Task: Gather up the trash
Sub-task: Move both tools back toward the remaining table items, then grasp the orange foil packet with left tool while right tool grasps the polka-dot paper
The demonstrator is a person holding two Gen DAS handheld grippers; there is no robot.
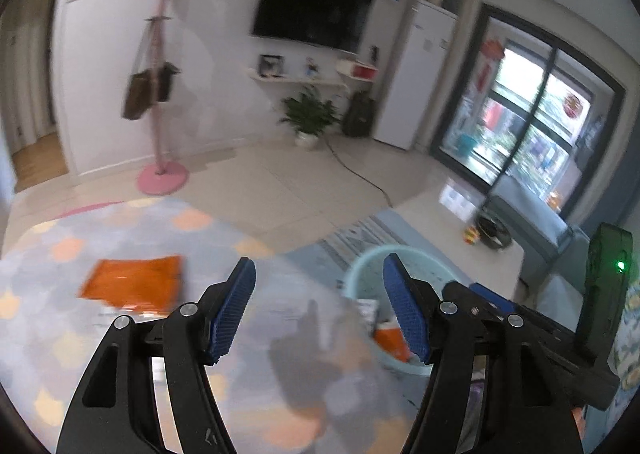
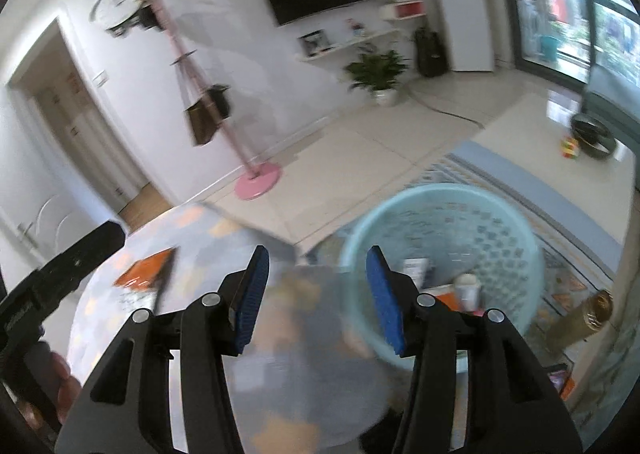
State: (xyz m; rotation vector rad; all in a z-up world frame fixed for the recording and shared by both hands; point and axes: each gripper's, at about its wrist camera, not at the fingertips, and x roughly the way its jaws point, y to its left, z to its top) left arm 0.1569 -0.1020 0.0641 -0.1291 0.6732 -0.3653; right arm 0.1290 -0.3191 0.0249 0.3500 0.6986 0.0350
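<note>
Over the round table (image 1: pixel 120 334), both grippers, left gripper (image 1: pixel 320 310) and right gripper (image 2: pixel 316 300), gape wide and empty; the flat orange packet (image 1: pixel 132 282) may slide away under a pinch.

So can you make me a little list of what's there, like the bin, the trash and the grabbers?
bin: light blue basket on the floor beside the round table
in the bin: orange wrapper, white bottle, some paper
trash left: orange packet lying on the table
left gripper: open, empty
right gripper: open, empty
</note>
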